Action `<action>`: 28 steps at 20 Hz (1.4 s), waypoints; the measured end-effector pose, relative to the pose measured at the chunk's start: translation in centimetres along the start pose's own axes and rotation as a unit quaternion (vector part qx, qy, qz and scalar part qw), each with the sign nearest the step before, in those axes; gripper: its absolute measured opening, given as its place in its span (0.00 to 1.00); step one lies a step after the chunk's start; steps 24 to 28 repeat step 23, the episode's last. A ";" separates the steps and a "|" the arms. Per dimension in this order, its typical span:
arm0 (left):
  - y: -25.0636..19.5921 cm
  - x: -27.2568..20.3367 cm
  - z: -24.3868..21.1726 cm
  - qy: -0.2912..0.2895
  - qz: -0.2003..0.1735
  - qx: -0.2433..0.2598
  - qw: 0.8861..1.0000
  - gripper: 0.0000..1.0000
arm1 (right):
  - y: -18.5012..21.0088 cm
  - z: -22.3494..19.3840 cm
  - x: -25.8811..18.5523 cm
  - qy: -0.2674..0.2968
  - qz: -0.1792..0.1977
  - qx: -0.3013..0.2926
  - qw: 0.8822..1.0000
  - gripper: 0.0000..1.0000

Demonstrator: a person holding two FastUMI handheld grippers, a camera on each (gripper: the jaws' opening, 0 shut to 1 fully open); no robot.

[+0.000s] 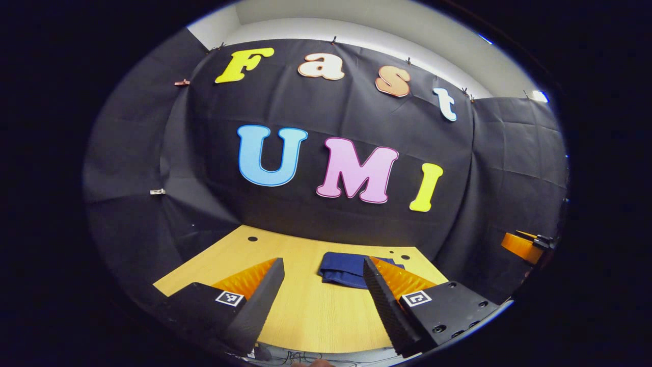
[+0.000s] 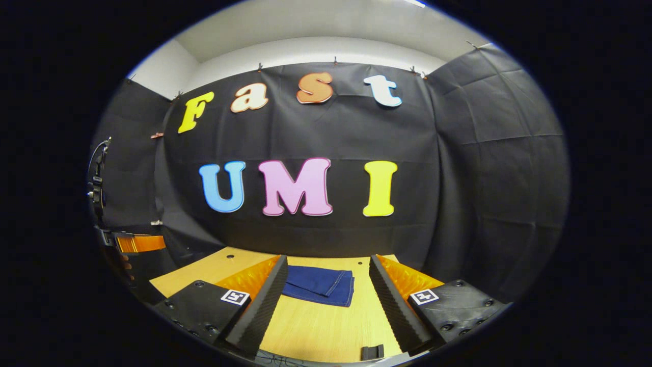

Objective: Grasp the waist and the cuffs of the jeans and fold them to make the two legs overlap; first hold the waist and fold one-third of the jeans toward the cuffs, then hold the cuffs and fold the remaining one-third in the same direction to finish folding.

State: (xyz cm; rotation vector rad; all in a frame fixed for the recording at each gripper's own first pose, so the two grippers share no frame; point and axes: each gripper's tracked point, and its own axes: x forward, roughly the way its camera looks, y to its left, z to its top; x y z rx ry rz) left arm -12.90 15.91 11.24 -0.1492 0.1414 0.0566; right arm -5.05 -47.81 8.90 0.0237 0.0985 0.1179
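Observation:
The dark blue jeans lie folded into a compact stack on the wooden table, toward its far side. My left gripper is open and held above the near part of the table, well short of the jeans, with nothing between its fingers. In the right gripper view the same folded jeans rest flat ahead, seams running across the top layer. My right gripper is open too, raised over the table and apart from the cloth. The other gripper shows at the far left edge.
Black cloth walls close the table in at the back and both sides. Small round holes dot the tabletop near its far edge. A small dark block sits at the table's near edge. An orange part of the other gripper shows at the right.

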 end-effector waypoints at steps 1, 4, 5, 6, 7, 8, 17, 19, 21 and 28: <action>-0.1 -0.8 -0.6 0.000 0.013 -0.003 1.000 0.97 | 0.3 0.2 0.1 -0.002 0.011 0.000 1.000 0.98; -0.5 -2.9 -2.0 0.006 0.042 -0.021 0.999 0.96 | 1.3 -0.3 0.4 0.007 0.045 0.001 0.999 0.98; -0.4 -3.3 -2.0 0.001 0.049 -0.021 0.999 0.97 | 1.8 -0.5 0.6 0.006 0.058 -0.001 0.998 0.98; -0.3 -3.5 -2.0 -0.001 0.053 -0.019 0.998 0.96 | 2.1 -0.8 0.7 0.008 0.065 -0.005 0.998 0.99; -0.2 -3.6 -2.1 0.000 0.052 -0.013 0.999 0.96 | 2.3 -1.3 0.7 0.015 0.067 -0.014 0.998 0.98; 0.2 -3.5 -1.9 0.000 0.053 -0.003 0.999 0.96 | 2.4 -1.7 0.7 0.021 0.063 -0.020 0.998 0.98; 3.2 0.9 -3.8 0.000 0.058 0.015 0.998 0.97 | 7.9 -4.7 2.5 0.041 0.024 -0.003 0.999 0.98; 3.6 1.0 -4.9 0.011 0.056 0.028 0.998 0.97 | 8.7 -5.4 2.8 0.045 0.018 -0.003 0.999 0.98; 4.1 0.9 -6.3 0.025 0.057 0.037 0.997 0.97 | 9.3 -6.5 2.8 0.054 0.011 -0.007 0.998 0.98; 4.2 0.8 -7.4 0.038 0.052 0.035 0.997 0.97 | 10.2 -7.4 2.7 0.068 0.007 -0.001 0.998 0.98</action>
